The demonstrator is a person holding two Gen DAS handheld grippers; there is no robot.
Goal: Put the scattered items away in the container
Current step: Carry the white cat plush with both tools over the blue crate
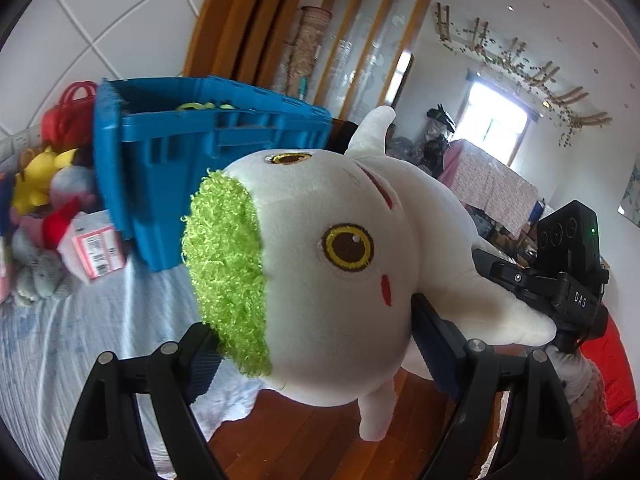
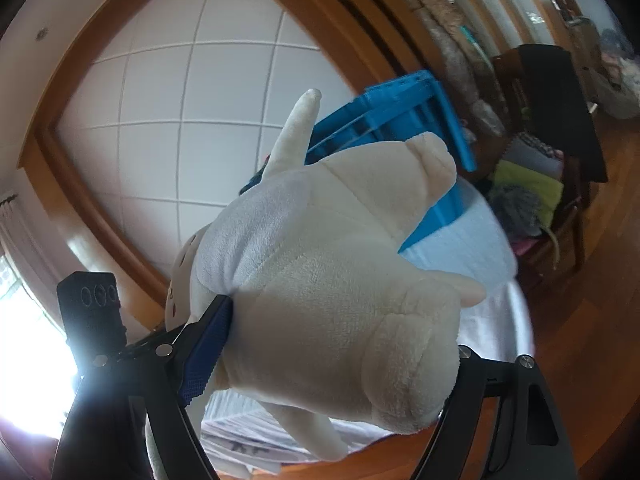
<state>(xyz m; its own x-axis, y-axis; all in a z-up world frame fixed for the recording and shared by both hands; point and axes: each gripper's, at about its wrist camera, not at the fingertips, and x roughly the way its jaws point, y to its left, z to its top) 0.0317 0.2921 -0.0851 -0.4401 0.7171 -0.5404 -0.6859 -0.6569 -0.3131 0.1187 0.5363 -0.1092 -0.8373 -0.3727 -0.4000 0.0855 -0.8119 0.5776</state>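
The left tool [image 1: 316,344] is clenched on the head of a white plush toy [image 1: 340,256]: one pad presses into the green curly patch [image 1: 224,268] at about 8 o'clock of the head, the other pad bears on the cheek below the embroidered yellow eye, at about 4 o'clock. The toy hangs in the air above the edge of the bed [image 1: 80,340] and the wooden floor [image 1: 320,440], its body trailing off toward 2 o'clock.

The right tool [image 2: 328,352] grips the same white plush toy [image 2: 320,280] at its rear end, the blue pad at 8 o'clock sunk into the fabric and the other finger hidden behind the plush at 4 o'clock. In the left wrist view this tool shows at 3 o'clock, touching the toy's tail fin.

The blue crate [image 1: 208,160] stands on the bed at 10 o'clock of the toy's head, apart from it, with something yellow-green just showing over its rim. In the right wrist view the crate [image 2: 400,120] lies beyond the toy at 1 o'clock. A heap of other soft toys [image 1: 44,208] lies at 9 o'clock beside the crate, with a white labelled package [image 1: 94,246] near it.
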